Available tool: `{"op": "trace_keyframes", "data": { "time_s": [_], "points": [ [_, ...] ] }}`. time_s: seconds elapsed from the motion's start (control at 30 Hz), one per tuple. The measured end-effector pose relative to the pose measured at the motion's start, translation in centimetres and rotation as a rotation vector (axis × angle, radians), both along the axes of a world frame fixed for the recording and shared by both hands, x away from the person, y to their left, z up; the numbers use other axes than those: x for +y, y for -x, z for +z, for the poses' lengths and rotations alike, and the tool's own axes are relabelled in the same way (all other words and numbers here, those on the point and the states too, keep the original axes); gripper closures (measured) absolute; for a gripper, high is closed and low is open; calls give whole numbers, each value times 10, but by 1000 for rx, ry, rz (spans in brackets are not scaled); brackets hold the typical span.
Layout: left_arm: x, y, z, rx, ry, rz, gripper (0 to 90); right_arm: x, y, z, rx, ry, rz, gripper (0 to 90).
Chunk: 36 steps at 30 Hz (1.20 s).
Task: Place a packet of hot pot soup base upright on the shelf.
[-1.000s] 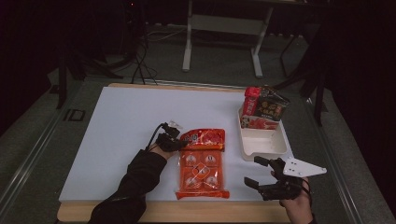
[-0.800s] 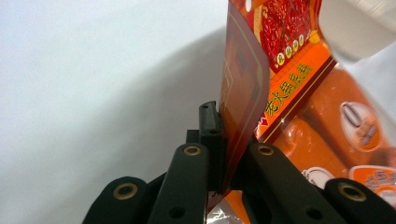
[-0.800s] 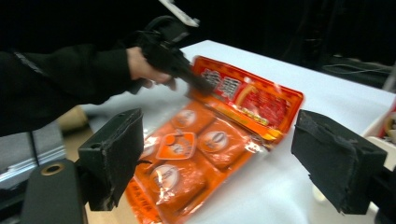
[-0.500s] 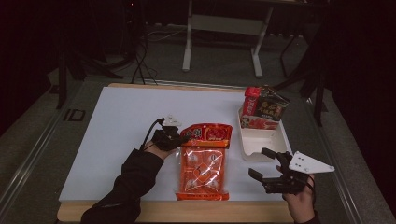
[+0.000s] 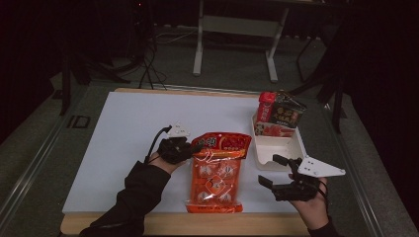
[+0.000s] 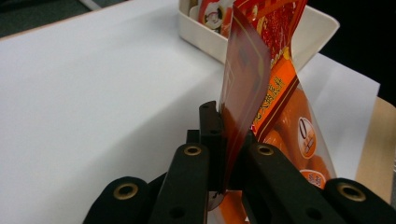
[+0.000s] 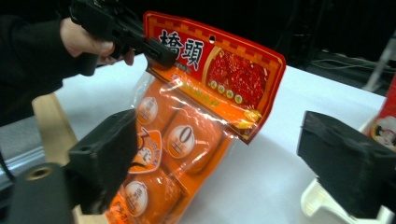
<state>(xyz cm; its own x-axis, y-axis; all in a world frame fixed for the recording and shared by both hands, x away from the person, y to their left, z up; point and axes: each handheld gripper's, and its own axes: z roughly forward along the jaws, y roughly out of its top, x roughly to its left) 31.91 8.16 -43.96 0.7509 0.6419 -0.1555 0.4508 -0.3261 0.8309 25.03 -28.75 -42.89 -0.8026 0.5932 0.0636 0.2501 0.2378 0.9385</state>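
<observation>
Left gripper (image 6: pixel 223 179): jaws pressed together on the red header edge of the bag (image 6: pixel 261 88), pinching it at the header's left corner; in the high view the same gripper (image 5: pixel 190 148) sits at the bag's (image 5: pixel 216 173) upper left. The header is raised off the table (image 5: pixel 123 128), while the orange lower part, holding several round wrapped pieces, lies on the white surface toward the near edge. Right gripper (image 7: pixel 219 158): jaws spread wide, holding nothing, pointed at the bag (image 7: pixel 187 135) with the lower half of the pack seen between them; in the high view it (image 5: pixel 277 173) hovers just right of the bag, apart from it. The left gripper (image 7: pixel 156 49) is seen clamped on the header corner from this side too. A white tray (image 5: pixel 291 148) stands just right of the bag's header, its near compartment bare, with 2 or more packets (image 5: pixel 281 111) standing at its far end.
</observation>
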Motion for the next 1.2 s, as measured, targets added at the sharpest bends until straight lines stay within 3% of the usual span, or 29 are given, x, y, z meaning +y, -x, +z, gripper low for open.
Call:
{"op": "trace_keyframes", "data": {
  "time_s": [0.27, 0.4, 0.47, 0.67, 0.83, 0.87, 1.0, 1.03, 1.07, 1.2],
  "points": [
    [-2, 16, 13, -46, 13, -45, 897, 5, -14, 2, 26, -6, 17, 139],
    [-4, 25, 19, -66, 31, -74, 897, 5, -19, 1, 16, -21, -1, 139],
    [-10, 36, 28, -102, 50, -133, 898, 6, -25, 0, 30, -50, 5, 133],
    [-17, 47, 36, -130, 70, -179, 898, 12, -31, -3, 62, -62, 36, 153],
    [-23, 53, 41, -141, 96, -200, 898, 18, -31, -5, 81, -47, 101, 309],
    [-24, 54, 43, -138, 109, -203, 898, 19, -30, -5, 68, -44, 107, 349],
    [-27, 55, 47, -147, 140, -218, 898, 22, -24, -1, 65, -36, 173, 584],
    [-27, 56, 47, -143, 157, -219, 898, 23, -23, 0, 57, -41, 183, 592],
    [-27, 55, 48, -141, 159, -222, 898, 23, -22, 1, 49, -41, 185, 655],
    [-27, 55, 49, -123, 154, -221, 897, 23, -23, 6, 96, -33, 233, 891]
  ]
}}
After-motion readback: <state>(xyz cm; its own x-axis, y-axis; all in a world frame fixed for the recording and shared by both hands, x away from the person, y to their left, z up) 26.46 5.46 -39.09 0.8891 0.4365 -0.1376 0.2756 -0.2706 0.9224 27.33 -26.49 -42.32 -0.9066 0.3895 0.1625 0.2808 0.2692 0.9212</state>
